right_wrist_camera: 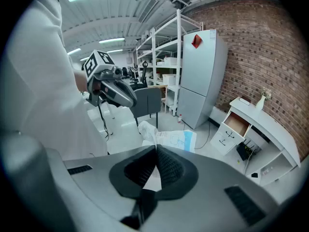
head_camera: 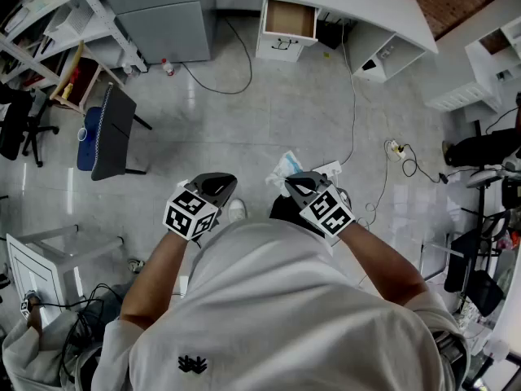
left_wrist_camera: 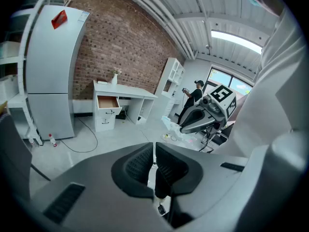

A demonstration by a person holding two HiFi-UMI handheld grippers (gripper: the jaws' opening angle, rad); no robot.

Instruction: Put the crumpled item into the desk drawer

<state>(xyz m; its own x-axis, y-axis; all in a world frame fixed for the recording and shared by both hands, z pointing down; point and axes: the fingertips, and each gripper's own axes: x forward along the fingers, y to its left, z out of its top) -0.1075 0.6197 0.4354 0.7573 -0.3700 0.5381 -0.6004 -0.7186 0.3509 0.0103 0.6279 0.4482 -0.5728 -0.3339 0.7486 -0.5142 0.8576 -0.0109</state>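
Crumpled item (right_wrist_camera: pixel 166 138), a thin white sheet or bag with a blue patch, sticks out past the right tongs (right_wrist_camera: pixel 156 152), which are closed on its near edge. In the head view it hangs in front of the person, well above the floor (head_camera: pixel 269 112). It looks very light, soft and limp, probably a little slick, so a firm pinch on a bunched fold should hold better than a loose corner, which might slip or tear. The left tongs (left_wrist_camera: pixel 154 151) are pressed nearly together with nothing between them. The open drawer (head_camera: pixel 289 19) sits in the white counter (head_camera: pixel 358 2) at the far wall, well apart from the person. On the pale, glossy floor between, a cable (head_camera: pixel 352 96) trails on the right and a chair (head_camera: pixel 114 133) stands to the left.
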